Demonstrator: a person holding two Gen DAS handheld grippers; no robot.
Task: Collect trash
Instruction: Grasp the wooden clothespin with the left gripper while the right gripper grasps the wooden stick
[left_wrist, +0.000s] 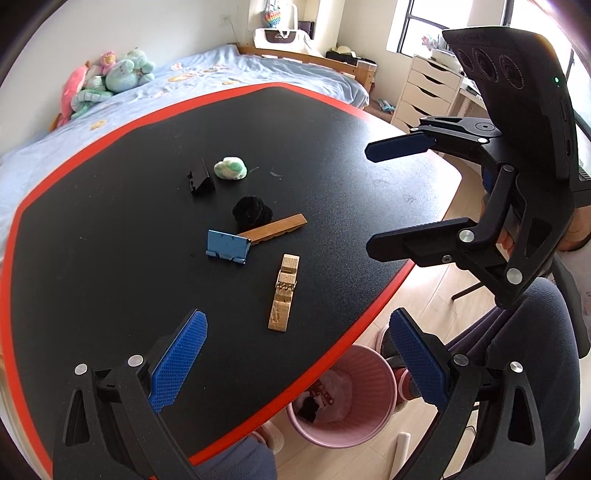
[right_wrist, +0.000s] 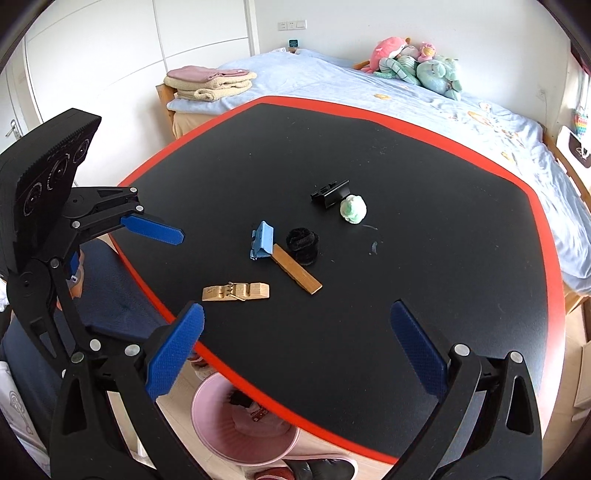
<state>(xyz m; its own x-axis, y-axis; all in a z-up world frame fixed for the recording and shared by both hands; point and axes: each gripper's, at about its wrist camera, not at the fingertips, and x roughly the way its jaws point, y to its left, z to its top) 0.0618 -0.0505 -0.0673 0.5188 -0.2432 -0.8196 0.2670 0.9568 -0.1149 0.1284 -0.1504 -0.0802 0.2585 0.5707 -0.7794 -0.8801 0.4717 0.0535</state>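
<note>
On the black table (left_wrist: 110, 229) (right_wrist: 424, 258) lie a crumpled green-white wad (left_wrist: 230, 168) (right_wrist: 353, 209), a black fuzzy ball (left_wrist: 251, 211) (right_wrist: 303, 243), a black clip (left_wrist: 201, 178) (right_wrist: 330, 192), a blue clip (left_wrist: 227, 245) (right_wrist: 262, 240), a flat wooden stick (left_wrist: 275, 228) (right_wrist: 297, 269) and a wooden clothespin (left_wrist: 283, 292) (right_wrist: 236, 291). My left gripper (left_wrist: 295, 332) (right_wrist: 162, 240) is open and empty above the table's near edge. My right gripper (right_wrist: 297, 325) (left_wrist: 373, 199) is open and empty, also held above the near edge.
A pink waste bin (left_wrist: 343, 398) (right_wrist: 236, 428) holding some scraps stands on the floor below the table's red edge. A bed (left_wrist: 207, 81) (right_wrist: 406, 88) with plush toys lies behind the table. A white drawer unit (left_wrist: 424, 92) stands at the right.
</note>
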